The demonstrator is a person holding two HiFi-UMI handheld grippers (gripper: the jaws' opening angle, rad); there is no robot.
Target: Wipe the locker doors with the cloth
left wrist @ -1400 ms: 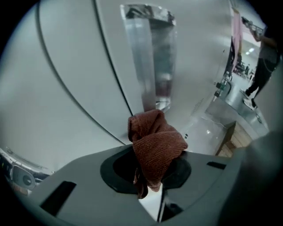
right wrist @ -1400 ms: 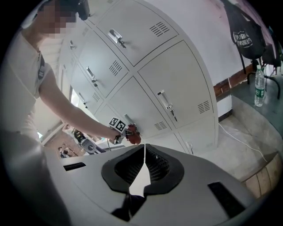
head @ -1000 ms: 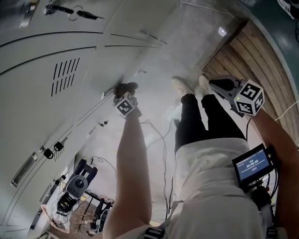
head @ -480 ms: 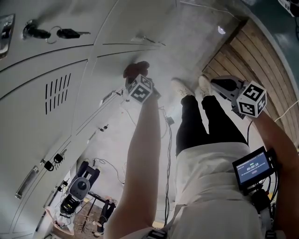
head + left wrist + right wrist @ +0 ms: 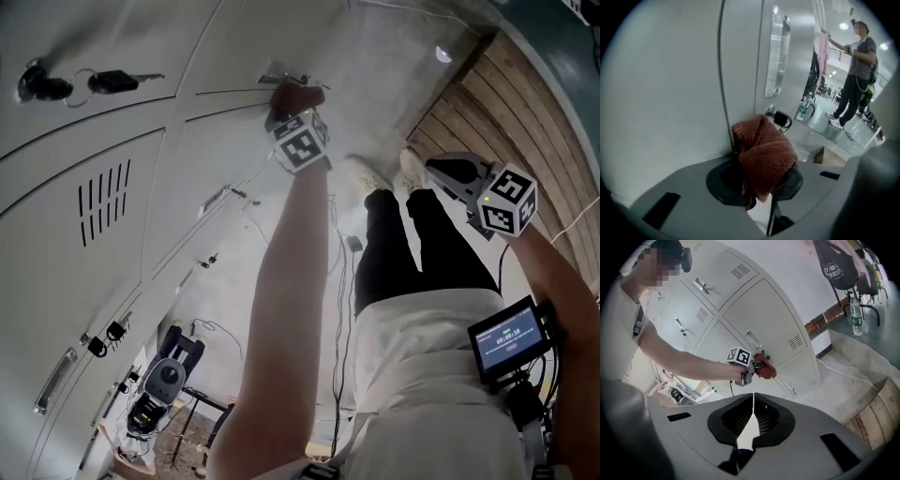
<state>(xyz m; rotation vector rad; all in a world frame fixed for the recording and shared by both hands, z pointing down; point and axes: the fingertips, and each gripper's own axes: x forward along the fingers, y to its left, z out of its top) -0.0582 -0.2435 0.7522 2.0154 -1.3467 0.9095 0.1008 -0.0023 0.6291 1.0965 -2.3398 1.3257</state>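
Observation:
A rust-red knitted cloth (image 5: 764, 157) is bunched between the jaws of my left gripper (image 5: 759, 183), which is shut on it. The cloth (image 5: 296, 94) presses against the grey locker doors (image 5: 112, 122) at a seam between two doors, beside a door handle (image 5: 279, 74). In the right gripper view the left gripper (image 5: 751, 367) and the cloth (image 5: 766, 369) sit on a lower locker door (image 5: 754, 315). My right gripper (image 5: 448, 172) hangs away from the lockers, over the person's legs. Its jaws (image 5: 752, 416) are shut with nothing between them.
Keys (image 5: 89, 82) hang from a lock on an upper door. A long metal handle (image 5: 777, 61) is just beyond the cloth. A wooden platform (image 5: 511, 103), floor cables (image 5: 335, 281) and equipment (image 5: 159, 380) lie below. Another person (image 5: 855, 70) stands far off. A bottle (image 5: 856, 317) stands by a chair.
My left gripper has slid the cloth across the locker doors, up and rightward in the head view, to the seam by the handle. The right gripper has stayed put.

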